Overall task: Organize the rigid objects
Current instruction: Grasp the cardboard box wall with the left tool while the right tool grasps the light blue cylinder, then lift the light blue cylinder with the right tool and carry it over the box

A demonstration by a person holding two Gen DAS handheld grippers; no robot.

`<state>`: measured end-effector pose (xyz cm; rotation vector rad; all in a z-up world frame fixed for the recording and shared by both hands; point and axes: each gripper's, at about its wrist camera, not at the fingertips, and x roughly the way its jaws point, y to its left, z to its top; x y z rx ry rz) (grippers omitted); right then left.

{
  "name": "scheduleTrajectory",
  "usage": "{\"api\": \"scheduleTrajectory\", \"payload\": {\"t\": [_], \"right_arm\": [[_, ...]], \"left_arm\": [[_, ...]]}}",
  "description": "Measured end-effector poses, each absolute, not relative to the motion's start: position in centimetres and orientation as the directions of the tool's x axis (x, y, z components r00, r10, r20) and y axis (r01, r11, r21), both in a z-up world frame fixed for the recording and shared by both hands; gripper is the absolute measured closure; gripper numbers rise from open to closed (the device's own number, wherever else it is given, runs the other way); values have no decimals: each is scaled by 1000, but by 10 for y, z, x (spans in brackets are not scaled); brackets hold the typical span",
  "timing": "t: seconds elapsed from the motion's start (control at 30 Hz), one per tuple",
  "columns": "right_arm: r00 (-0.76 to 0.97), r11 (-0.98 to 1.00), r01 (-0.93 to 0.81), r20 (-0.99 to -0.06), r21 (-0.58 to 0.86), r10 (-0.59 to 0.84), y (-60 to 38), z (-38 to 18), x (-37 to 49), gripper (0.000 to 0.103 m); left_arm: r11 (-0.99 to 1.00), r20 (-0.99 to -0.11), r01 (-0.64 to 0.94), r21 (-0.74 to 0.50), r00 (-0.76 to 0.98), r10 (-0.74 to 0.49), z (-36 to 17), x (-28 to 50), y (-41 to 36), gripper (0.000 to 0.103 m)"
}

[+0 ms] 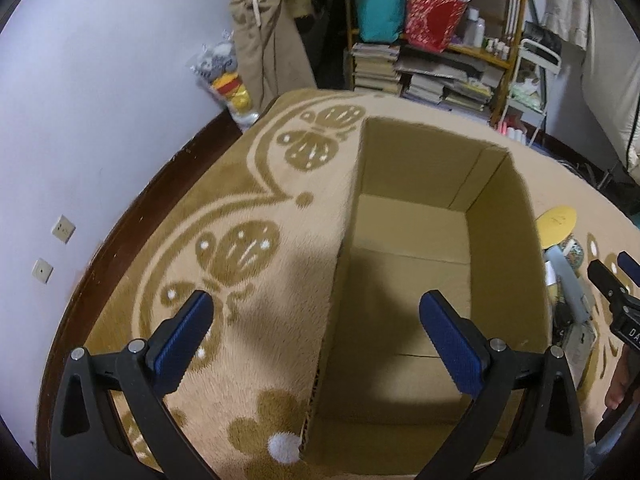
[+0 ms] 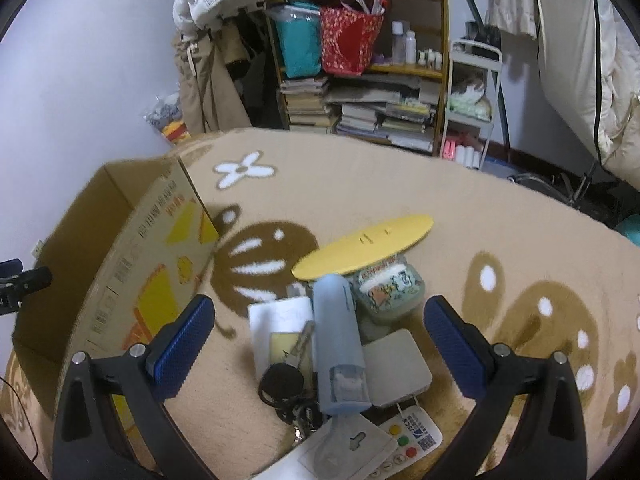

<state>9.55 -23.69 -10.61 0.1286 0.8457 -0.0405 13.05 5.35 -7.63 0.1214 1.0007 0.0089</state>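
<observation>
An open cardboard box stands empty on the patterned carpet; it also shows at the left of the right wrist view. My left gripper is open above the box's left wall. My right gripper is open and empty above a pile of objects: a light blue bottle, a yellow oval board, a printed jar, a grey flat box, keys with a black fob, a white card and a remote-like card. The pile's edge shows in the left wrist view.
A bookshelf with books, bags and bottles stands behind the carpet. A white trolley is beside it. Clothes hang at the back. A dark wooden skirting and the wall with sockets lie to the left.
</observation>
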Motion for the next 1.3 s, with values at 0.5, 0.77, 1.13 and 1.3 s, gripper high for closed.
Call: {"api": "scheduleTrajectory", "payload": {"t": [0.5, 0.77, 1.13, 1.3], "right_arm": [[574, 984, 125, -818, 127, 33, -248, -137, 103, 60], [543, 967, 140, -833, 215, 106, -257, -152, 108, 60], [520, 914, 180, -824, 364, 226, -266, -163, 113, 60], [526, 894, 194, -812, 405, 254, -270, -166, 111, 60]], "left_arm": [[985, -882, 55, 164, 456, 121, -101, 136, 48, 24], [987, -897, 46, 154, 425, 120, -107, 137, 51, 40], [992, -922, 42, 122, 375, 98, -116, 135, 54, 77], [993, -926, 19, 115, 365, 101, -118, 136, 55, 84]]}}
